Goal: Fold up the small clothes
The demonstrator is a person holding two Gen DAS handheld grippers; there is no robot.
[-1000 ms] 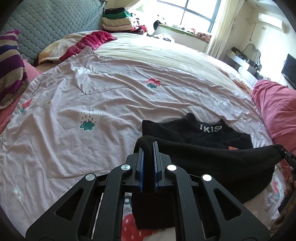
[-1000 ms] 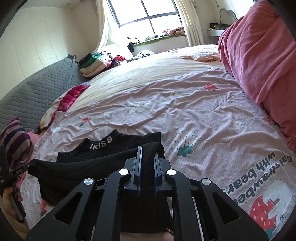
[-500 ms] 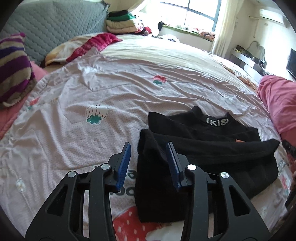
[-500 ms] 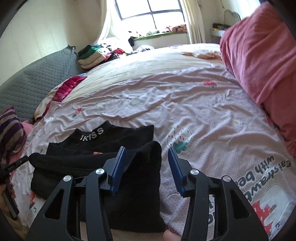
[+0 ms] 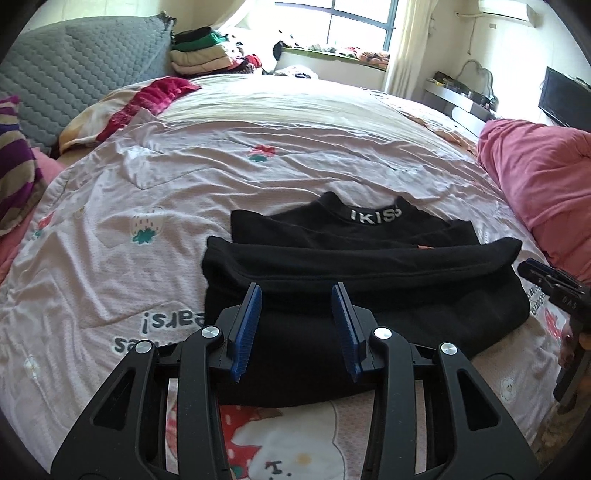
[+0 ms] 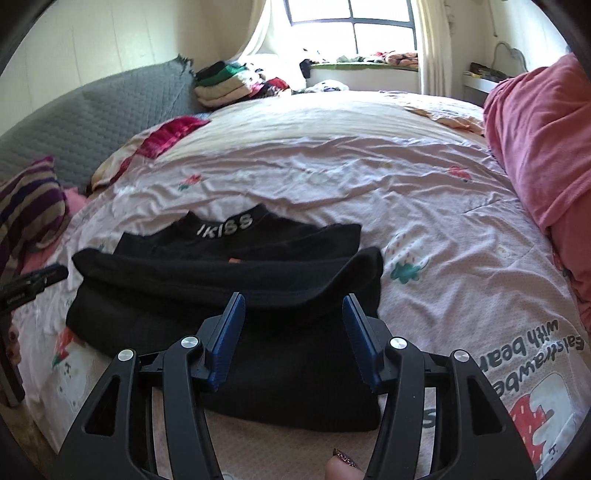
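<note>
The black top (image 5: 351, 295) lies on the near part of the bed, on the pink sheet (image 5: 147, 192) with strawberry pictures. Its bottom half has been laid up over the rest, so a thick rolled edge runs from left to right across the middle. Past that edge, on the far side, the collar with white letters (image 5: 375, 216) still shows. In the right view the same top (image 6: 229, 295) looks the same way, with its collar on the far side.

The left gripper (image 5: 295, 325) is wide open and holds nothing. Its blue pads sit just above the near part of the top. The right gripper (image 6: 291, 332) is wide open too, and empty, over the right end of the cloth.

I think one fold is done, and the cloth has been let go. The top is still wide from left to right, and the rolled edge is puffy, so there may be one more fold to make, or some patting flat.

Farther out, a big pink blanket (image 5: 535, 177) is heaped on the right side. A striped pillow (image 5: 14, 170) sits at the left. A stack of folded clothes (image 5: 201, 51) rests far away, near the window (image 5: 358, 18).
</note>
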